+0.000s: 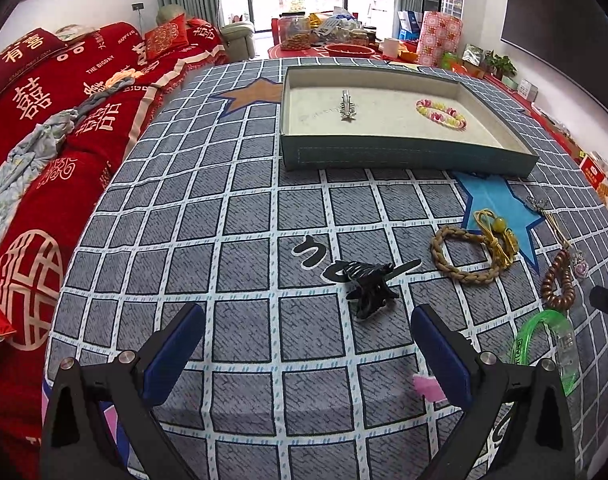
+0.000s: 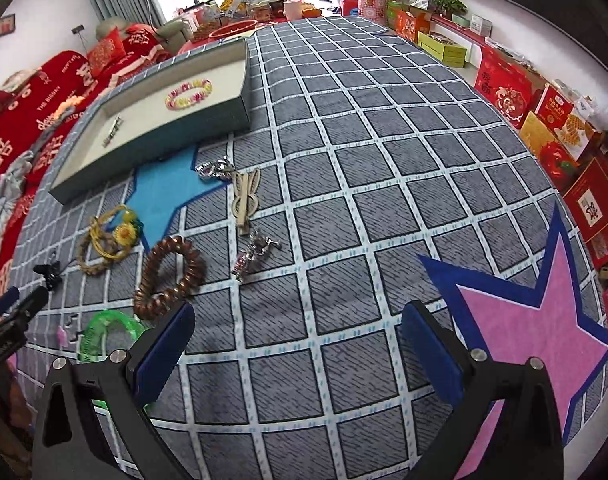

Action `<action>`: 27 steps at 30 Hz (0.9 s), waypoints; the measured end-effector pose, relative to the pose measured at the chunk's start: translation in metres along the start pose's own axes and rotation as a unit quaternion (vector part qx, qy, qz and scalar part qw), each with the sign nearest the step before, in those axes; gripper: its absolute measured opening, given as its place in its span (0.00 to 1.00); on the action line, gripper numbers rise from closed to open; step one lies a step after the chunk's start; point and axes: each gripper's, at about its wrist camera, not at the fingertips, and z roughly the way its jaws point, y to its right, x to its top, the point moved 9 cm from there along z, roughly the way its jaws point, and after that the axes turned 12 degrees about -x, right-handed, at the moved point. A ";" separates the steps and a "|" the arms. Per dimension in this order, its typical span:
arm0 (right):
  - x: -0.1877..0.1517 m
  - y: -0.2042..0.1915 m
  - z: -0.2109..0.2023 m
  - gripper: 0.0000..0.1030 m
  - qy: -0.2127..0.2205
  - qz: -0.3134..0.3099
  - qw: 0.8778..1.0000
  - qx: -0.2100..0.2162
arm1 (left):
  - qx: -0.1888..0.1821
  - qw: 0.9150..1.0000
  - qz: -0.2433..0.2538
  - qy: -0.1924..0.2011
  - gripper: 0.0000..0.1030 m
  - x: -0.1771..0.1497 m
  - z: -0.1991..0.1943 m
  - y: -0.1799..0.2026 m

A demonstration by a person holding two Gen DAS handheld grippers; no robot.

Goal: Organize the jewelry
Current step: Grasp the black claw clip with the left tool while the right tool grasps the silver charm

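A grey-green tray [image 1: 408, 158] [image 2: 152, 150] holds a silver hair clip [image 1: 347, 106] [image 2: 113, 130] and a pink-yellow bead bracelet [image 1: 441, 114] [image 2: 189, 94]. On the checked cloth lie a black claw clip [image 1: 370, 290], a braided tan bracelet [image 1: 464, 254] [image 2: 94, 252], a yellow cord charm [image 1: 500, 236] [image 2: 125, 232], a brown bead bracelet [image 1: 558, 280] [image 2: 170, 276], a green bangle [image 1: 548, 346] [image 2: 108, 334], a rabbit-shaped clip [image 2: 245, 196] and silver charms [image 2: 254, 254]. My left gripper [image 1: 306, 344] is open just short of the claw clip. My right gripper [image 2: 298, 344] is open, over bare cloth.
A red-covered sofa [image 1: 44, 140] runs along the left. Jars, a cup and boxes [image 1: 332, 36] crowd the far end. Red gift boxes [image 2: 552, 128] line the floor on the right. A pink star [image 2: 524, 320] is printed on the cloth by my right gripper.
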 end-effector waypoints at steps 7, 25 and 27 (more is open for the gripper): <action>0.000 -0.009 0.007 0.95 0.013 -0.030 0.999 -0.026 | -0.002 1.000 0.013 0.002 1.00 0.009 0.008 0.009; 0.025 -0.033 0.006 0.14 0.042 -0.060 0.997 -0.032 | -0.035 0.999 0.030 -0.009 0.29 0.016 0.022 0.028; 0.024 -0.032 0.005 0.14 0.040 -0.054 0.997 -0.026 | -0.045 0.999 0.027 -0.010 0.29 0.016 0.021 0.029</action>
